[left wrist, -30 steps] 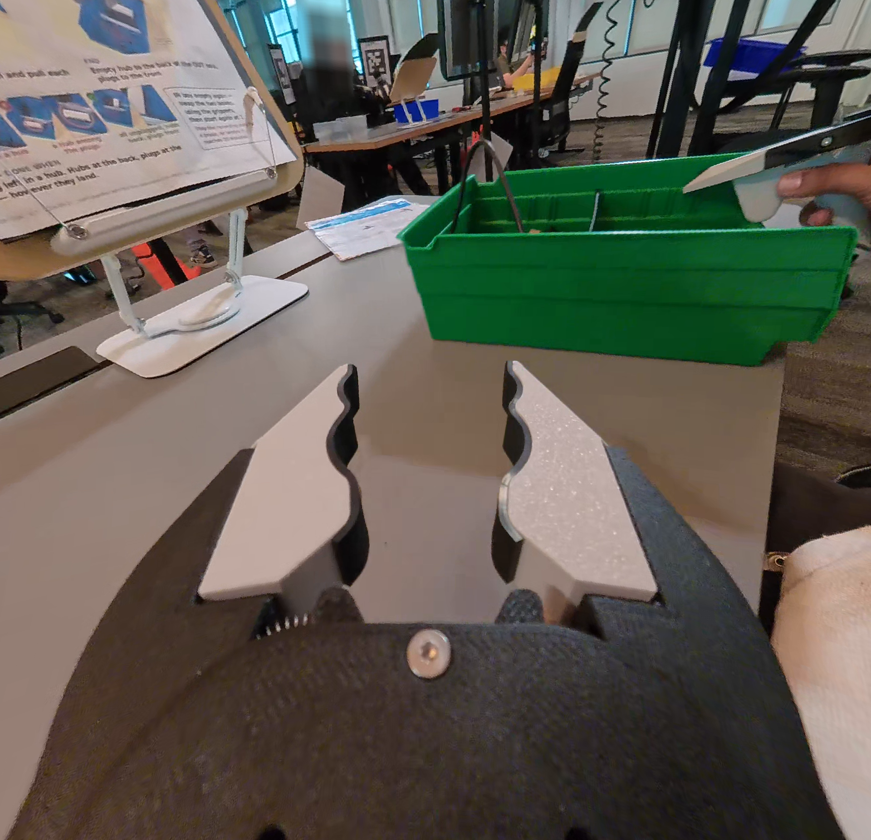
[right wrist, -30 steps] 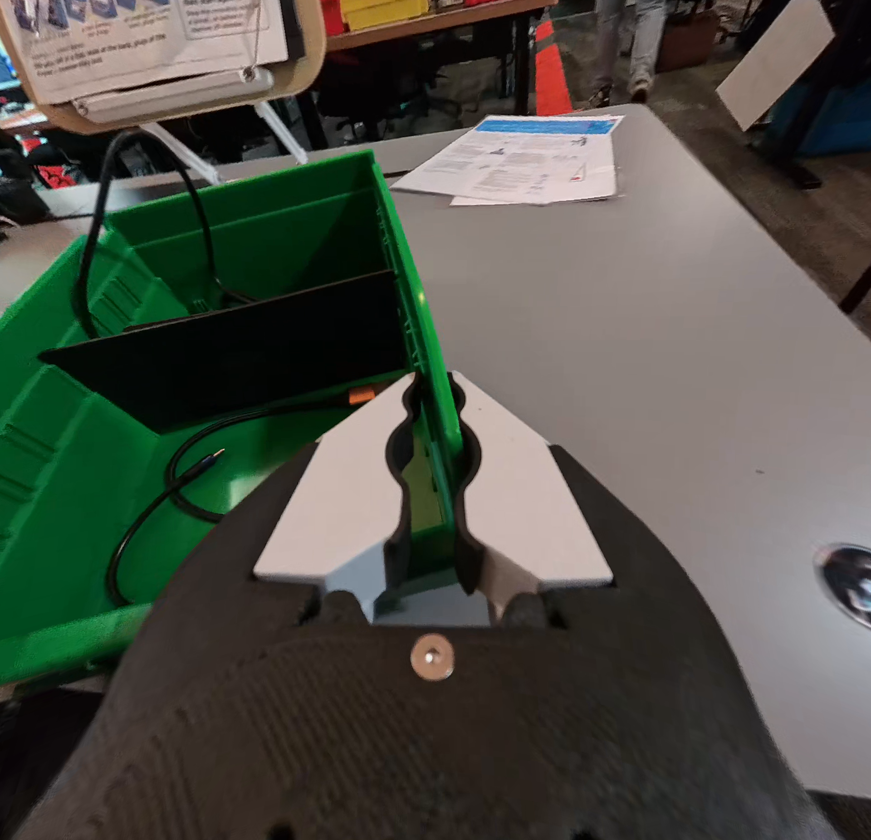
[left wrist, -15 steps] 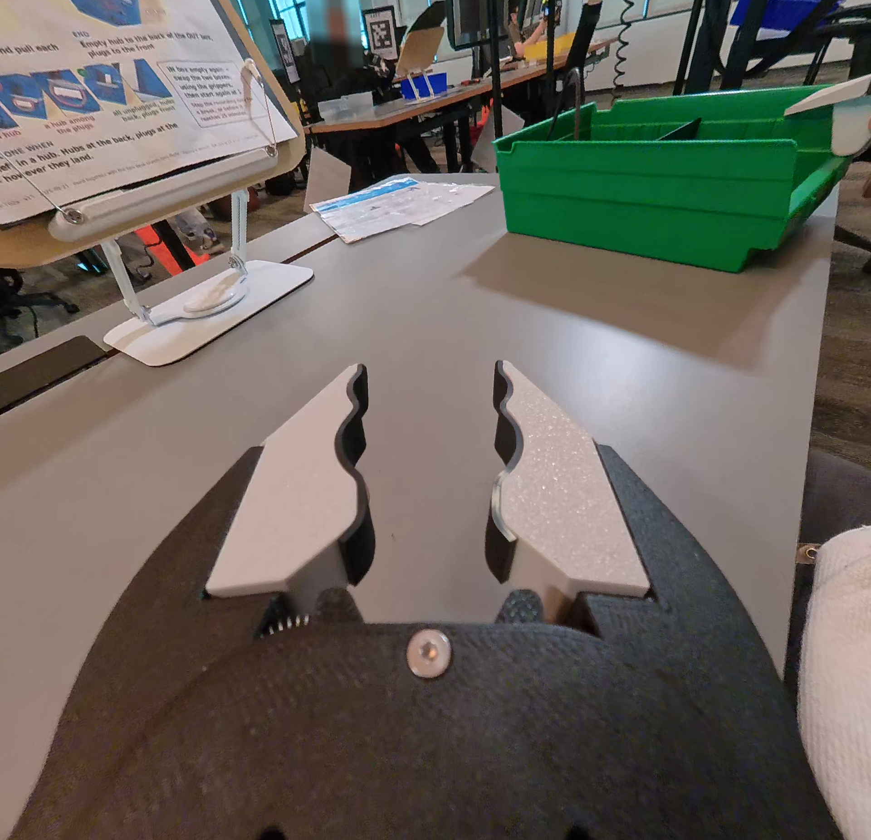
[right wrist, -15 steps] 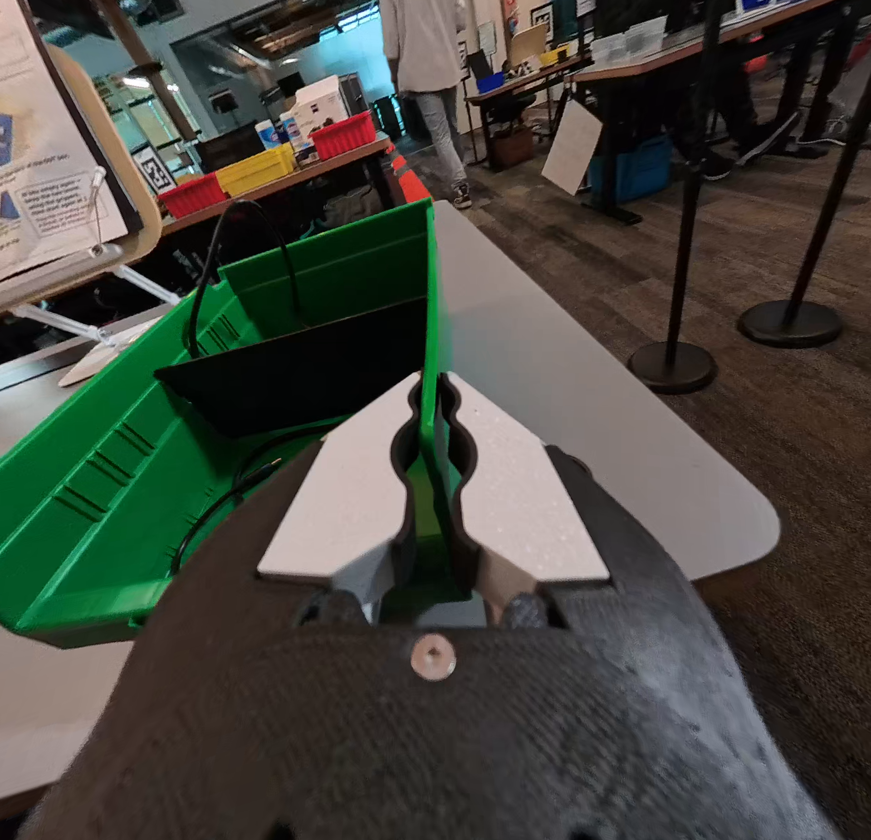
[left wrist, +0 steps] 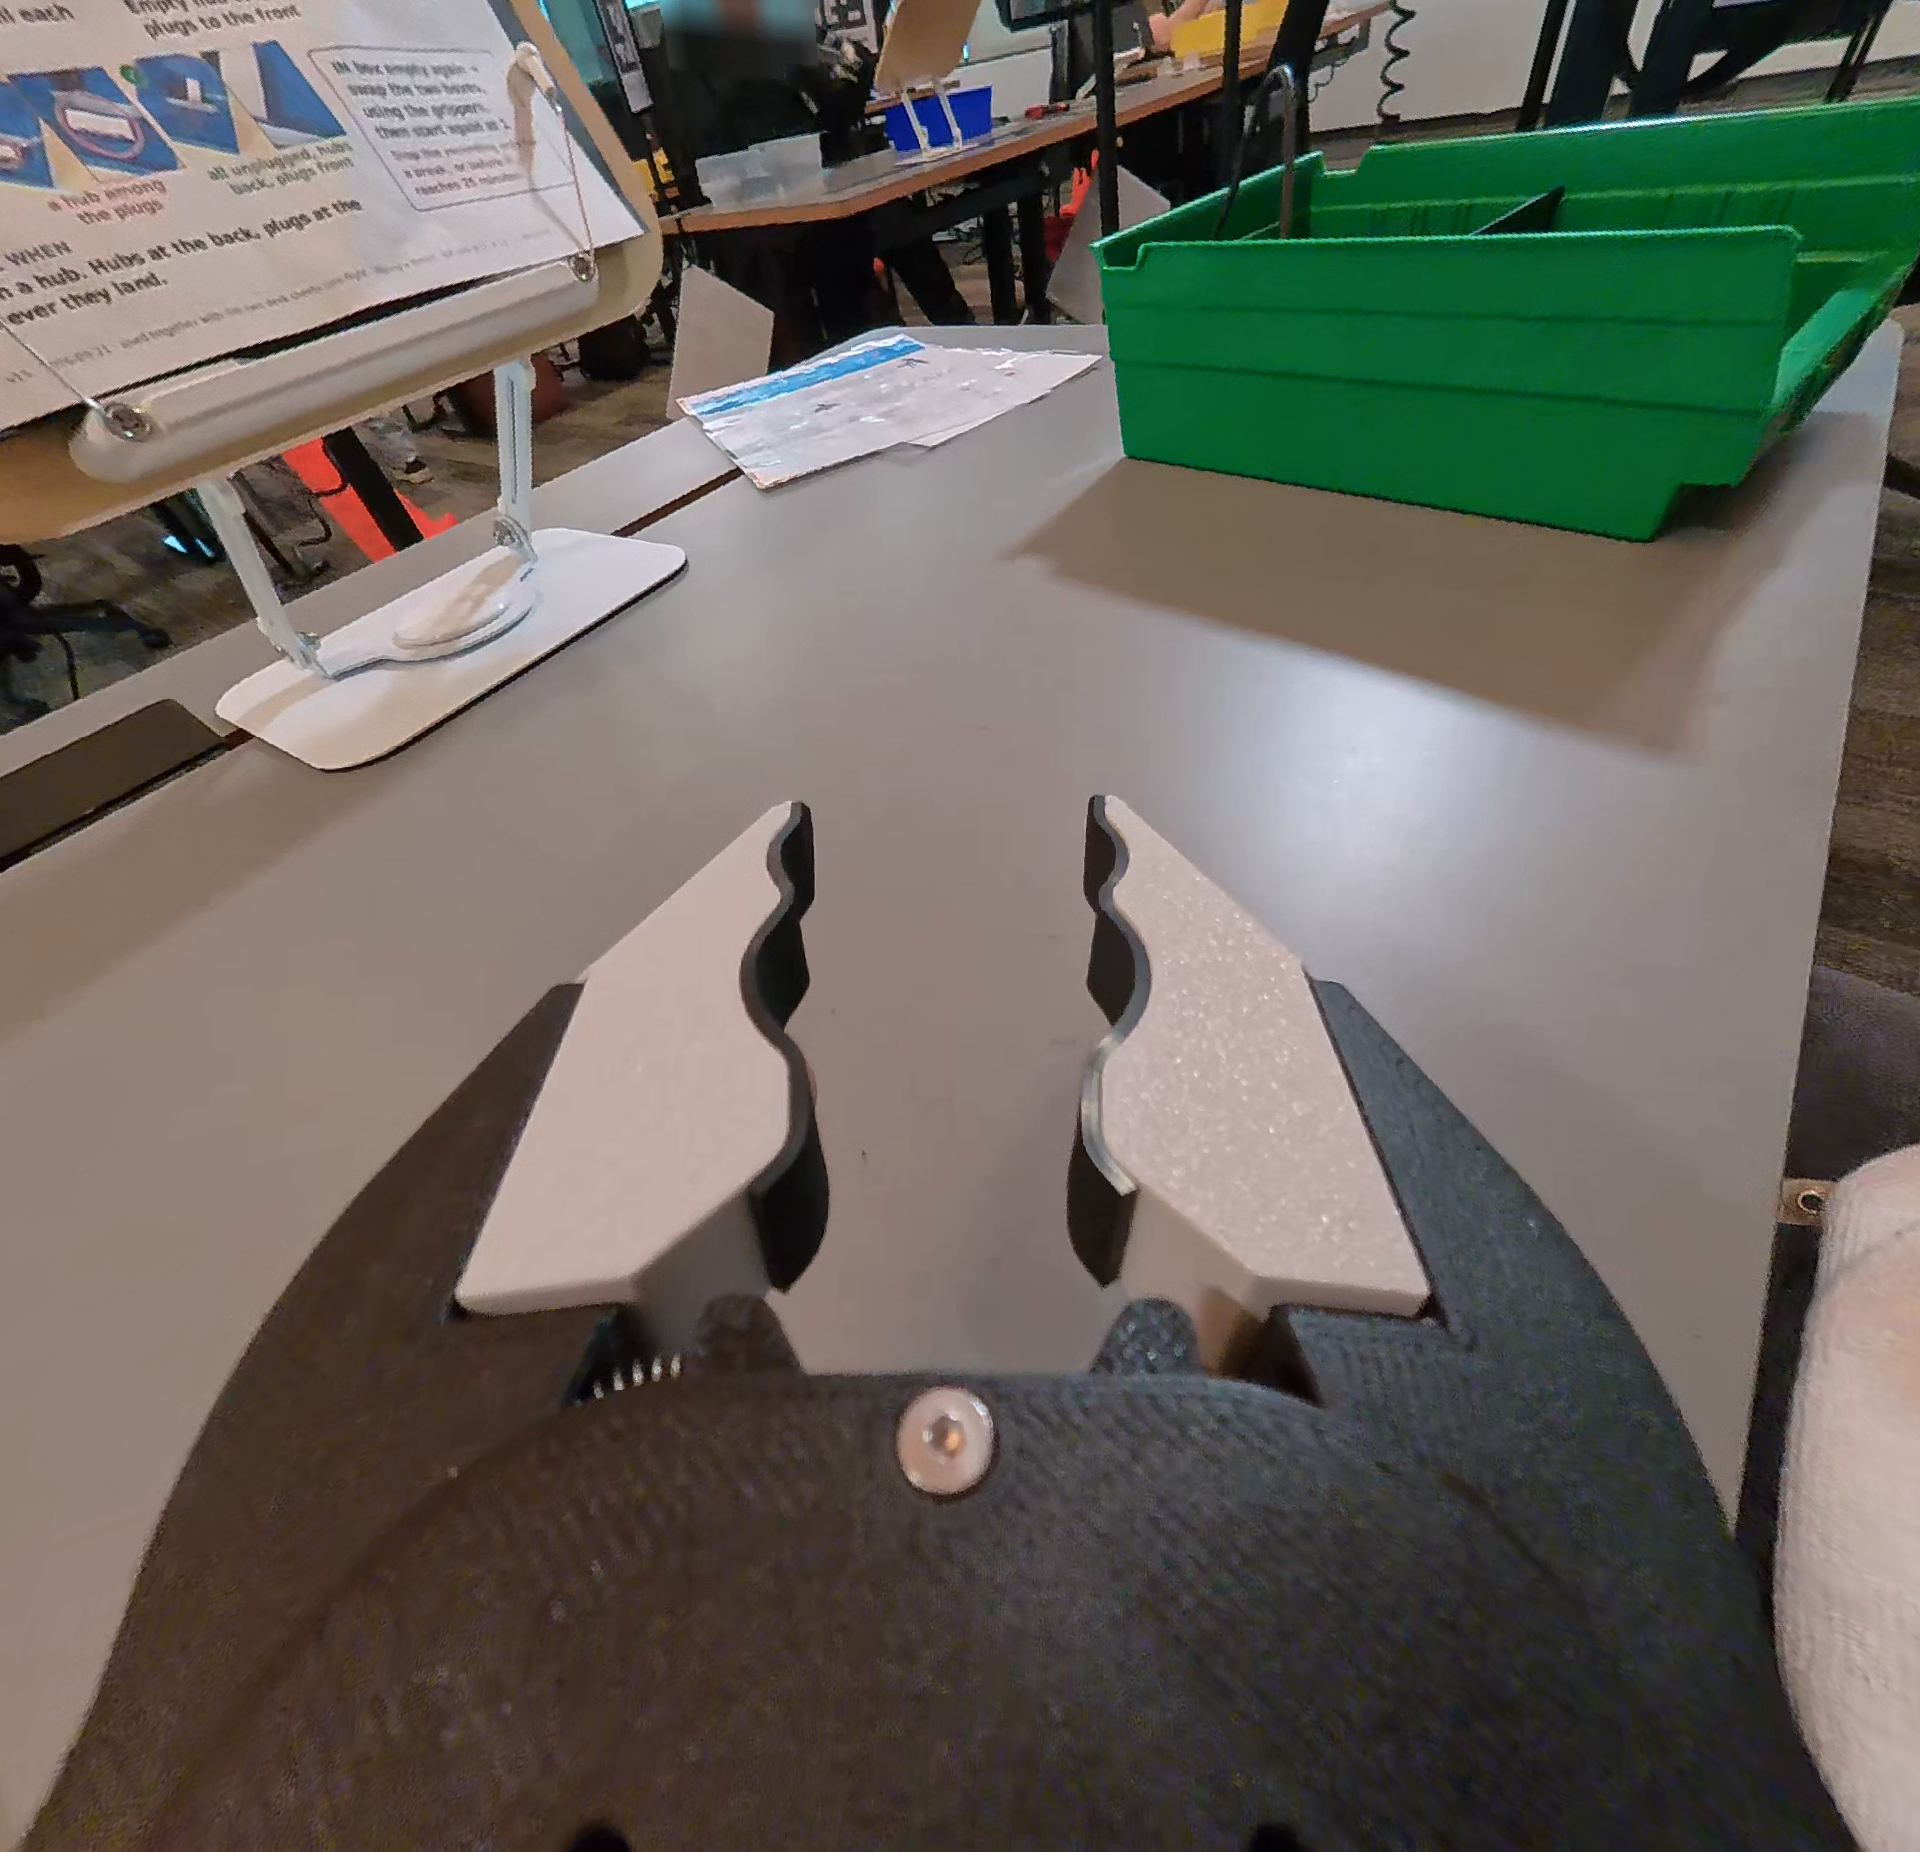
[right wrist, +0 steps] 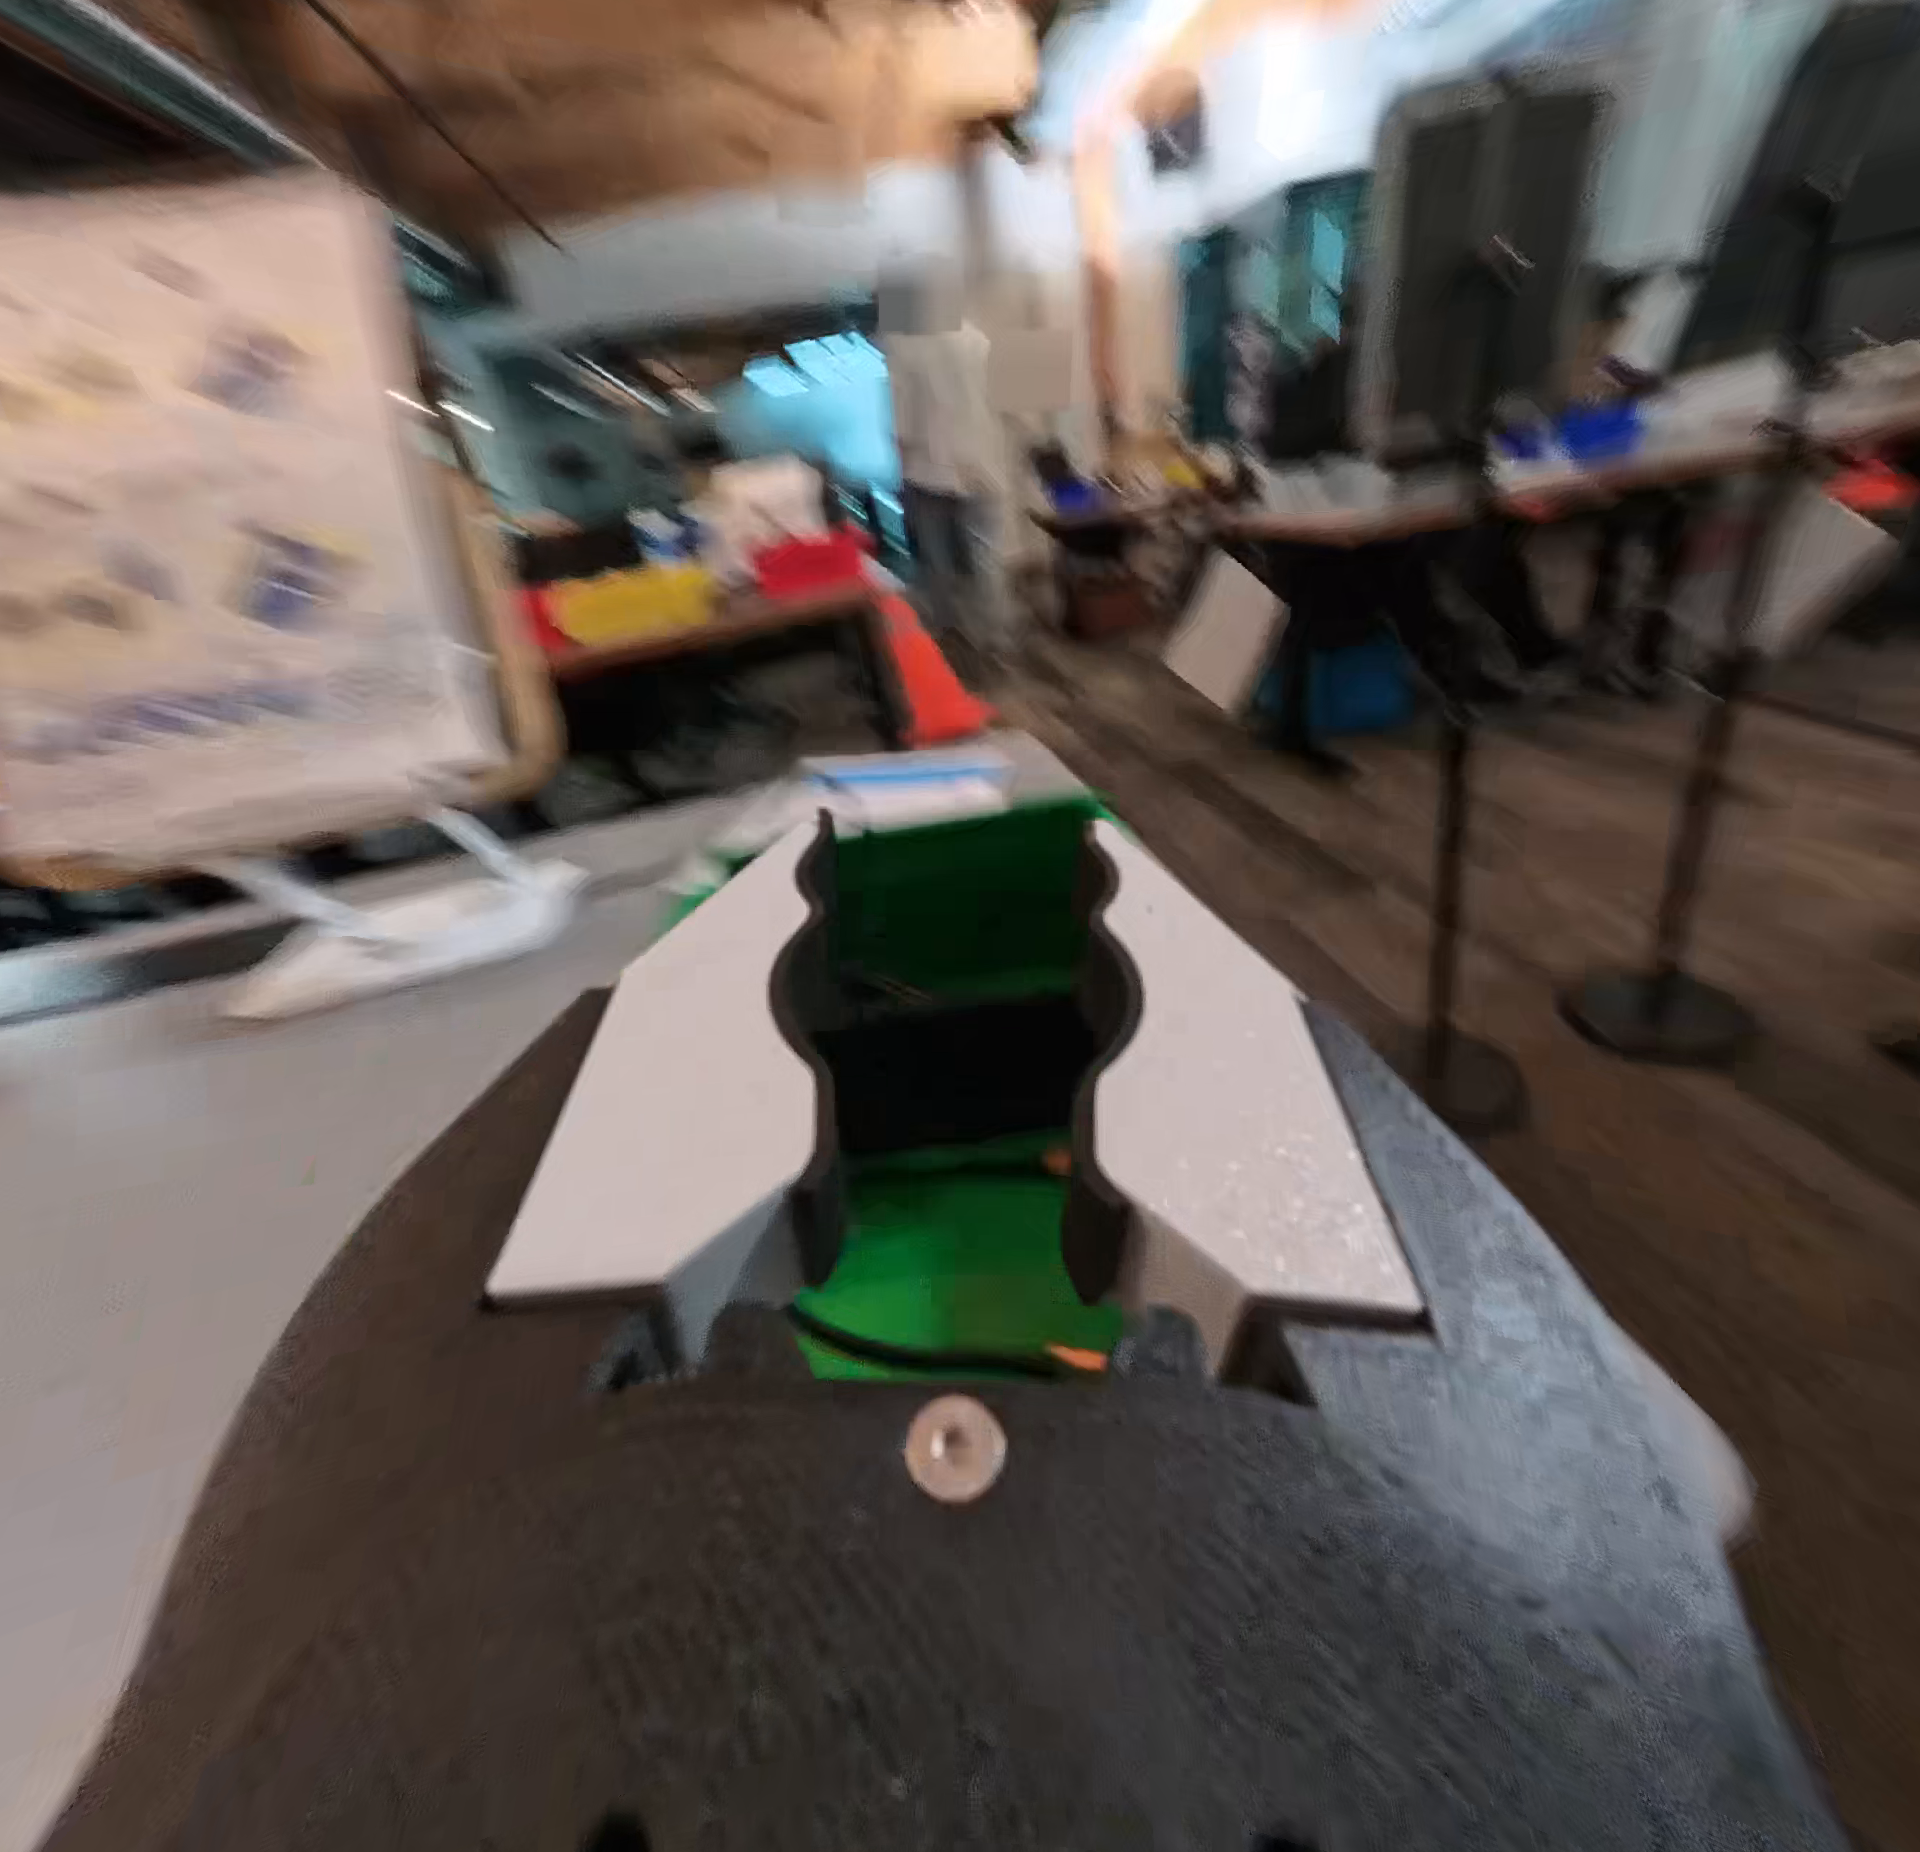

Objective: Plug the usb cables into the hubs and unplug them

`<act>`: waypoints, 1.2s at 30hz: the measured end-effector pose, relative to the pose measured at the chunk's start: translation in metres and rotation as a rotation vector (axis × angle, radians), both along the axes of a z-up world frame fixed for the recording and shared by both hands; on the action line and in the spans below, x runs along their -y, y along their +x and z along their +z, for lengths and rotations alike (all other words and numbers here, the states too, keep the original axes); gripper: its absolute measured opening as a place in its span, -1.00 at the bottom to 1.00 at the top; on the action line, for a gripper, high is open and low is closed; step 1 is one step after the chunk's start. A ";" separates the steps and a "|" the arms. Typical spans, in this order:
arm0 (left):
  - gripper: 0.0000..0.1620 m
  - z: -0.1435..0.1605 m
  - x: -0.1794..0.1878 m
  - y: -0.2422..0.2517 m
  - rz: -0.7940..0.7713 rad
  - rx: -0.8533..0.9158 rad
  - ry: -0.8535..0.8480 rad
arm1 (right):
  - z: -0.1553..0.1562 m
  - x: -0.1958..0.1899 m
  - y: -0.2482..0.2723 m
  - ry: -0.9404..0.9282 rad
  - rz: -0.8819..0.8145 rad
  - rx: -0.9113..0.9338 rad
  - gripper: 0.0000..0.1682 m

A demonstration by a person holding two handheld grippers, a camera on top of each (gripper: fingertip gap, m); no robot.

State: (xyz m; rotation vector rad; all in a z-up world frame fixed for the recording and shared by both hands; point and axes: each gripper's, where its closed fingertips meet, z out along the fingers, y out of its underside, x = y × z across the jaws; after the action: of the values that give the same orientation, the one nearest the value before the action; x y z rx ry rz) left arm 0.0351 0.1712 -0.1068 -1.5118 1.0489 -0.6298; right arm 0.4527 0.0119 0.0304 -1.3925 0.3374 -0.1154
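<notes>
Grey laminate fills the near part of the left wrist view: the flat grey table (left wrist: 935,680) lies bare under the left gripper (left wrist: 948,831), whose two white fingers with wavy black pads stand spread with nothing between them. Farther left on the table stands one white document stand (left wrist: 457,628) carrying a printed instruction sheet, and beyond it lie loose printed papers (left wrist: 883,405). At the table's far right corner sits the green plastic bin (left wrist: 1455,389), ribbed along its side, with one black divider panel (left wrist: 1517,215) set across its inside and one thin black usb cable (left wrist: 1286,129) arching up over its back wall.

Half a second ago the bin stood tilted with the right gripper's fingers pinching its side wall; in the left wrist view it now sits flat on the table with no gripper at its rim.

The right wrist view is heavily motion-blurred. The right gripper (right wrist: 954,846) has let go: its two fingers are parted, and through the gap show the bin's green floor (right wrist: 935,1272), the dark divider (right wrist: 945,1075) and a black cable with an orange tip (right wrist: 1070,1357). How many cables lie inside cannot be told. No hub can be made out in either view.
</notes>
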 end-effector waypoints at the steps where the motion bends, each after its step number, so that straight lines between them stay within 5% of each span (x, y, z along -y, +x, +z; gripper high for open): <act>1: -0.35 0.000 -0.001 -0.001 0.006 0.006 -0.007 | 0.023 -0.004 -0.039 0.061 0.101 0.027 -0.51; 3: -0.35 0.001 -0.003 -0.003 0.016 0.022 -0.028 | 0.047 -0.017 -0.121 0.147 0.312 0.063 -0.66; 5: -0.35 0.003 -0.006 -0.007 0.025 0.044 -0.051 | 0.041 -0.038 -0.201 0.154 0.537 0.059 -0.71; 10: -0.35 0.005 -0.012 -0.017 0.049 0.090 -0.111 | -0.085 -0.088 -0.332 -0.210 0.903 0.049 -0.62; 12: -0.35 0.003 -0.014 -0.022 0.061 0.095 -0.127 | -0.116 -0.096 -0.352 -0.314 0.979 0.041 -0.62; 19: -0.35 0.004 -0.014 -0.042 0.103 0.116 -0.140 | -0.138 -0.120 -0.377 -0.380 1.108 0.065 -0.57; 36: -0.38 0.001 -0.016 -0.068 0.168 0.116 -0.169 | -0.156 -0.146 -0.435 -0.516 1.385 0.085 -0.72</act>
State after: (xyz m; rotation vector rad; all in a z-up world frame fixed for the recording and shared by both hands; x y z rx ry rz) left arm -0.0332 0.1872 -0.1057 -1.6696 0.7871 -0.6920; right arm 0.0176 0.1574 -0.1260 -1.8421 -0.8173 0.9283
